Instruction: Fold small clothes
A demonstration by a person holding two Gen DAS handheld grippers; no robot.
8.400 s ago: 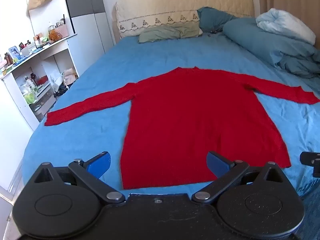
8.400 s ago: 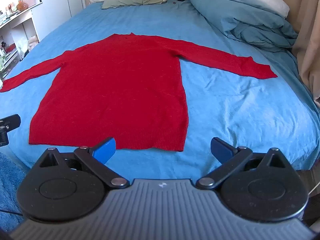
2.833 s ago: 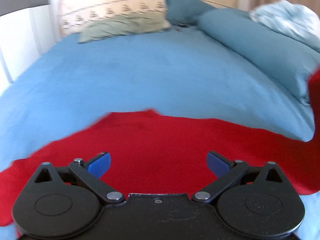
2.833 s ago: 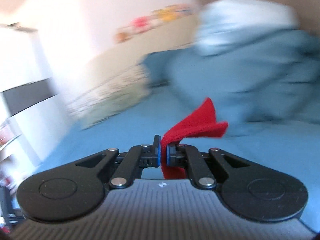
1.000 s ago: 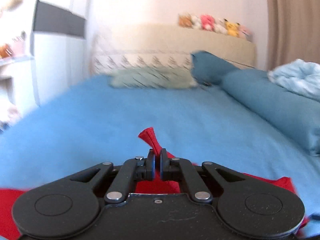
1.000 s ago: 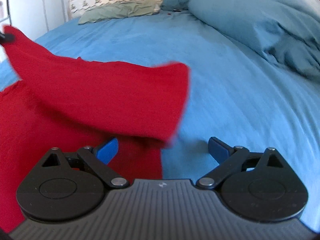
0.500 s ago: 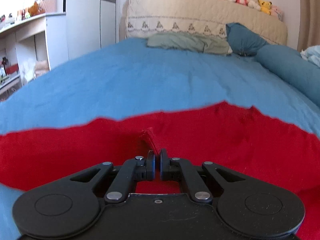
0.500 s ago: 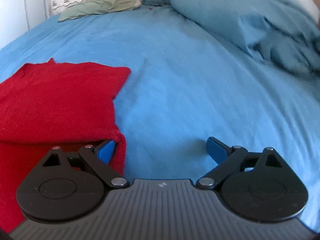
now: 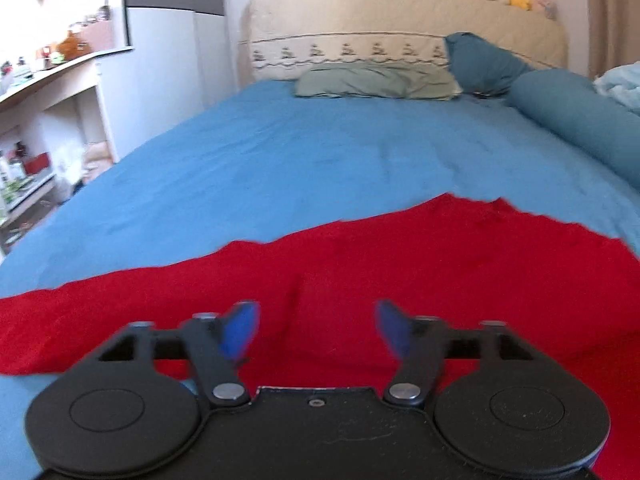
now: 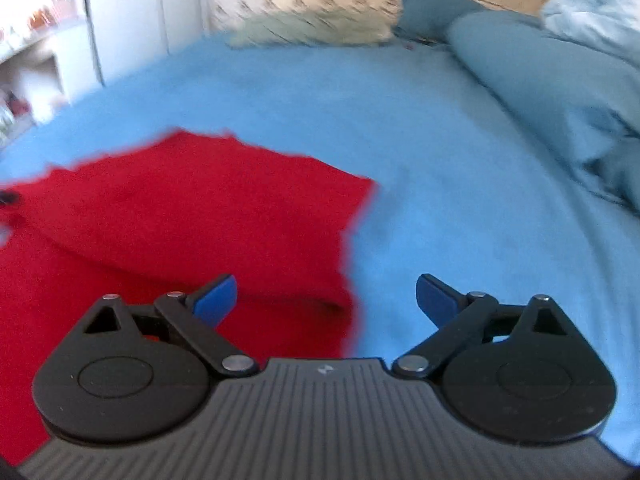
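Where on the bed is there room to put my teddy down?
The bare blue sheet between the red sweater and the pillows is free. Right of the sweater is free too, until the bunched duvet.

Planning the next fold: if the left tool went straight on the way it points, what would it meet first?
Probably the red sweater: the open left tool hovers low over it, blue bedsheet beyond. Depth is unclear.

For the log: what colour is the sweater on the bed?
Plain red sweater, clearest in the left wrist view.
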